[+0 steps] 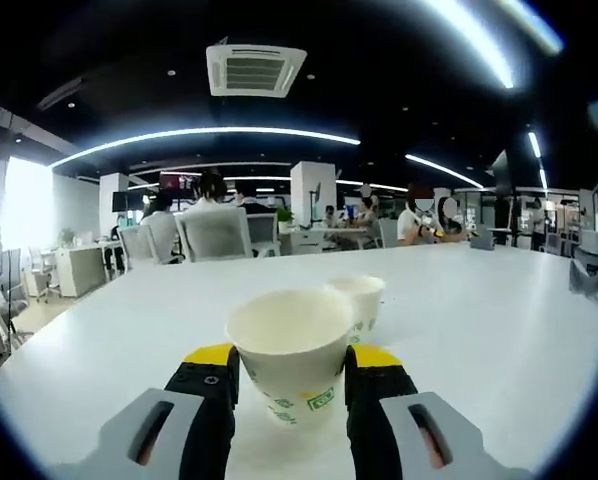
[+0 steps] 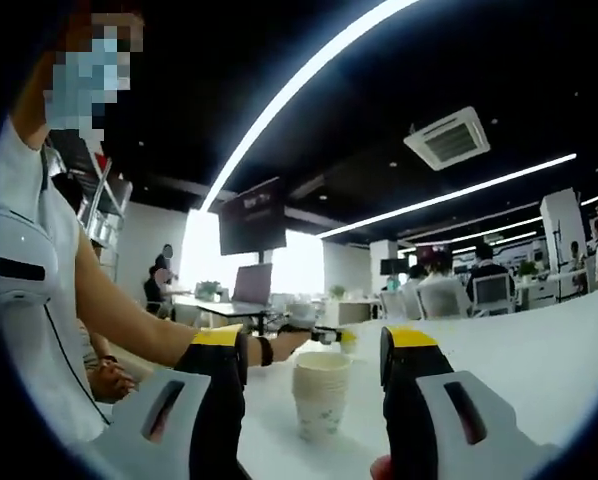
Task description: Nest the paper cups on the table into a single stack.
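Paper cup point(image 1: 293, 352) between left gripper point(image 1: 292, 385) jaws, seemingly clamped, over white table point(image 1: 479, 320). Second cup point(image 1: 361, 300) just behind, not yet nested. Stacked cups point(image 2: 320, 394) standing between right gripper point(image 2: 314, 385) jaws, spread apart. Partly done, judging so.

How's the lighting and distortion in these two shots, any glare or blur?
Left gripper view: ceiling light strips flare white, the table bows with fisheye curvature, and the near paper cup is sharp. Right gripper view: the window behind blows out, and the stack of cups looks slightly soft.
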